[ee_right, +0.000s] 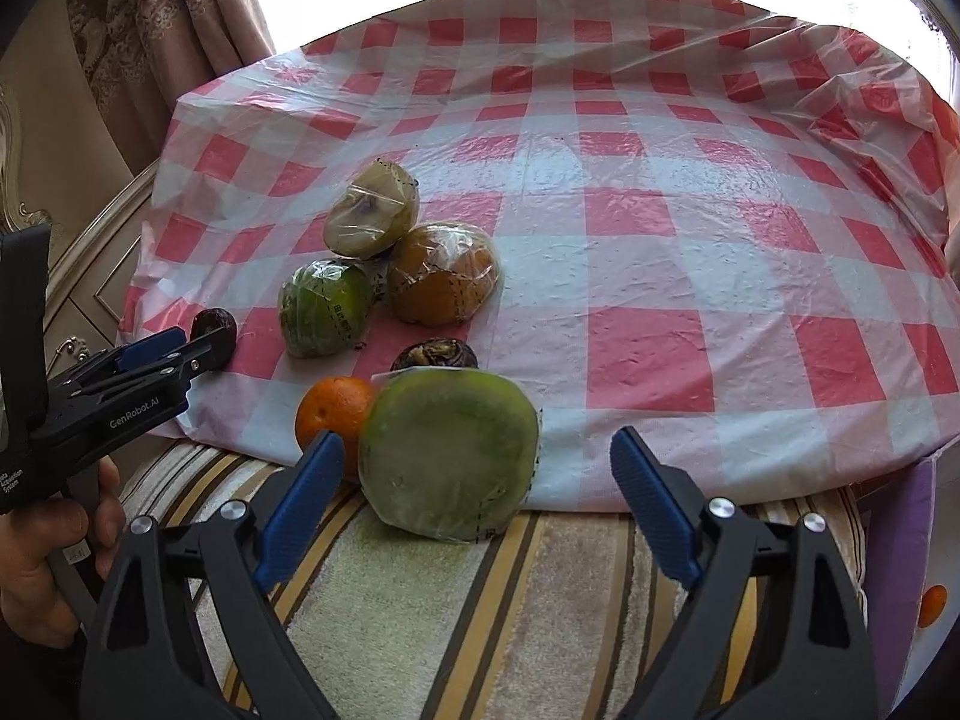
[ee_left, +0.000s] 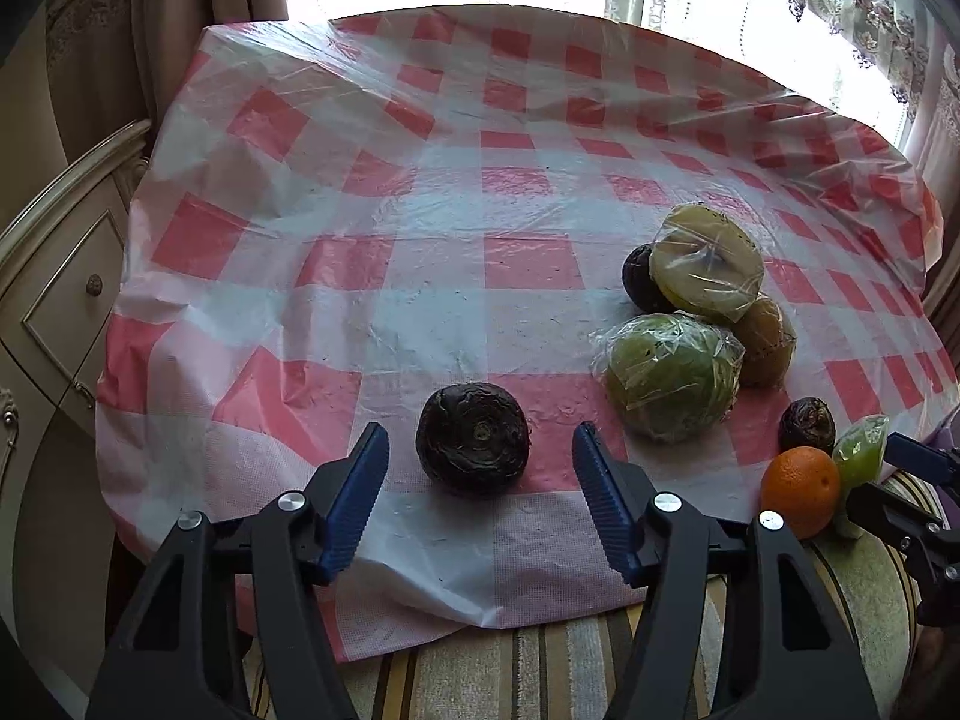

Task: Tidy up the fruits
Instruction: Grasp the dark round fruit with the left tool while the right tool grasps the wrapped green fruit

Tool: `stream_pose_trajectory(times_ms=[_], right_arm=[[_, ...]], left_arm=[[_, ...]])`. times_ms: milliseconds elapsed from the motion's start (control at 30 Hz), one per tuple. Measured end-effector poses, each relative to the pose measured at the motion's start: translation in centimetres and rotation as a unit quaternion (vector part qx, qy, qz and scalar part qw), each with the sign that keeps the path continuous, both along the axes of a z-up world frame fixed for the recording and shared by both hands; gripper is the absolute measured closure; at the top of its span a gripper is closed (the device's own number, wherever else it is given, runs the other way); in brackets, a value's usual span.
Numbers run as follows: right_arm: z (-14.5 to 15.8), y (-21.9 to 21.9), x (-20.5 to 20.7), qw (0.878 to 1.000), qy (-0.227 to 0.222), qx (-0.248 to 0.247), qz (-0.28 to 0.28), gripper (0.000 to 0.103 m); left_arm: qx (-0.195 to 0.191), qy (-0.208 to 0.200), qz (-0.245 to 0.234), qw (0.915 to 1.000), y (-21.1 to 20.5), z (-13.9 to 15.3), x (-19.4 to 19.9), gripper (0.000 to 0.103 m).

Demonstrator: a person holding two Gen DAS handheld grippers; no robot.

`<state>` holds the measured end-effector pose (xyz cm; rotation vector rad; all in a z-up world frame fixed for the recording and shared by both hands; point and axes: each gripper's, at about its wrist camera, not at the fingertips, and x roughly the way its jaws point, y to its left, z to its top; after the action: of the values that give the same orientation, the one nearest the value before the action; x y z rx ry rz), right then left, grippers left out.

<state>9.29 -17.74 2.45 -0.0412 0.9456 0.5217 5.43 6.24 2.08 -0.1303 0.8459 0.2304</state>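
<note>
A dark wrinkled round fruit (ee_left: 474,447) lies on the red-and-white checked tablecloth (ee_left: 420,210) near its front edge. My left gripper (ee_left: 480,429) stands open around it, with a gap between each blue pad and the fruit. A large green fruit in clear wrap (ee_right: 450,456) rests at the cloth's front edge, partly on the striped towel (ee_right: 480,600). My right gripper (ee_right: 478,437) is open around it; the left pad is close to it and the right pad well apart. An orange (ee_right: 333,411) sits just left of that fruit.
A pile of wrapped fruits sits further back: a green one (ee_left: 672,384), a pale cut one (ee_left: 705,267), a brownish one (ee_left: 765,342). Small dark fruits (ee_left: 807,423) (ee_left: 645,279) lie beside them. A cabinet (ee_left: 60,300) stands left; a window with curtains is behind.
</note>
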Motion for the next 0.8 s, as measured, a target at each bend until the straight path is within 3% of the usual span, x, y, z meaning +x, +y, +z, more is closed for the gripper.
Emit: stream_pose_trajectory(times_ms=[133,433,567,800], right_arm=[[-0.4,0.1,0.2,1.0,0.009,0.004,0.002,0.021],[-0.5,0.2,0.3,1.0,0.014,0.016,0.014,0.021],[-0.3,0.4,0.1,0.999,0.011,0.025,0.023,0.042],[-0.4,0.1,0.0,0.999,0.012,0.033,0.022,0.044]], left_arm=[[-0.001,0.01,-0.001,1.0,0.0,-0.5,0.3,0.045],[-0.005,0.018,0.0,0.9998,0.2,-1.1,0.4,0.065],[-0.003,0.014,-0.001,0.9999,0.1,-1.1,0.3,0.065],[-0.003,0.011,-0.001,0.9999,0.0,-1.1,0.1,0.065]])
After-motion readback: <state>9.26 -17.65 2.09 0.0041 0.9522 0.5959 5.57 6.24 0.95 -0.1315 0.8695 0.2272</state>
